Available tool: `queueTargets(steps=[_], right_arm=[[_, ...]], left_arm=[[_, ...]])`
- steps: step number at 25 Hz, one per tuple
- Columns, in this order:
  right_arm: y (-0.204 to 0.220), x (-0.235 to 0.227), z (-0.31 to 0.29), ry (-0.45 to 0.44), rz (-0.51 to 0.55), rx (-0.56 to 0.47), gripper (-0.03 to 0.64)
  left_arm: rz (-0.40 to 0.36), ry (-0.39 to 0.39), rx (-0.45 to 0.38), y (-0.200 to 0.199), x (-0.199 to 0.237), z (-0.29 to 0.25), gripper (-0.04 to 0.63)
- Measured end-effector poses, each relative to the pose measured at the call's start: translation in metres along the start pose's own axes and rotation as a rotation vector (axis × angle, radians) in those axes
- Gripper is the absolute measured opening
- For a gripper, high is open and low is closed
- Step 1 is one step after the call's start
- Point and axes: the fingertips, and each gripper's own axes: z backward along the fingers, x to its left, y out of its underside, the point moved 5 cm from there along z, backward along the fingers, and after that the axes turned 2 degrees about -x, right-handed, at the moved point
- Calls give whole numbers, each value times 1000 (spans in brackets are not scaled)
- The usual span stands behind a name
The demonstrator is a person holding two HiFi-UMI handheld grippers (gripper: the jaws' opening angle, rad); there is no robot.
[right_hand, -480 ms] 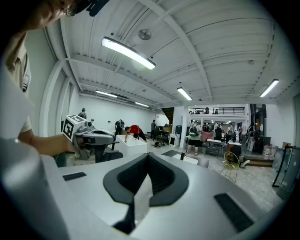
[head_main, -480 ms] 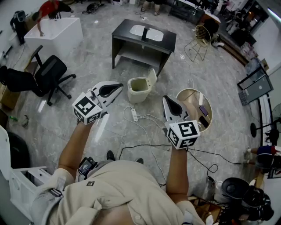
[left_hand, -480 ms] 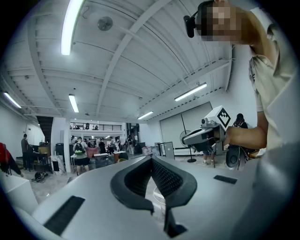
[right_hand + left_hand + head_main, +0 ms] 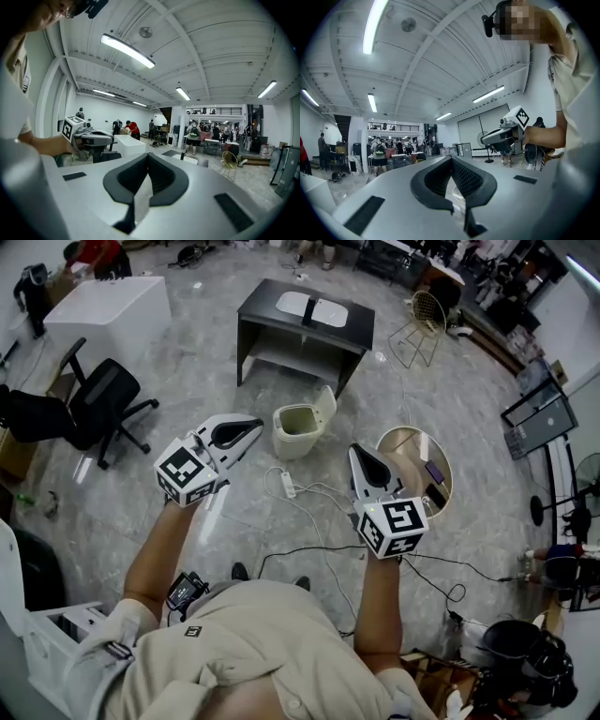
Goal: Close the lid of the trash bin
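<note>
Lid (image 4: 324, 407) stood upright on the floor-standing trash bin (image 4: 296, 434); left claw (image 4: 254, 426) and right claw (image 4: 357, 453), both closed and empty, hovered well short, seemingly mid-approach.

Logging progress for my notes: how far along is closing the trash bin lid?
Nothing looks done yet: the trash bin stands on the floor with its lid tipped up and the inside showing. In hand: nothing. The left gripper and right gripper are held apart from the bin, fingers together and empty. Left to do: reach the lid and push it down.
</note>
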Motion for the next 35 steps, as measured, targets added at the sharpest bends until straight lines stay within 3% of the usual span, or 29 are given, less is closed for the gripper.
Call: queueTargets(steps=[6, 18, 26, 35], right_arm=[[-4, 18, -18, 21, -89, -37, 26], [-6, 23, -52, 11, -89, -13, 26], [8, -18, -83, -82, -112, -22, 26], [16, -100, -115, -203, -141, -32, 26]], left_arm=[[3, 15, -11, 5, 22, 20, 15], [22, -29, -21, 11, 51, 40, 17], [16, -128, 17, 20, 57, 17, 15], [9, -240, 68, 21, 52, -45, 15]])
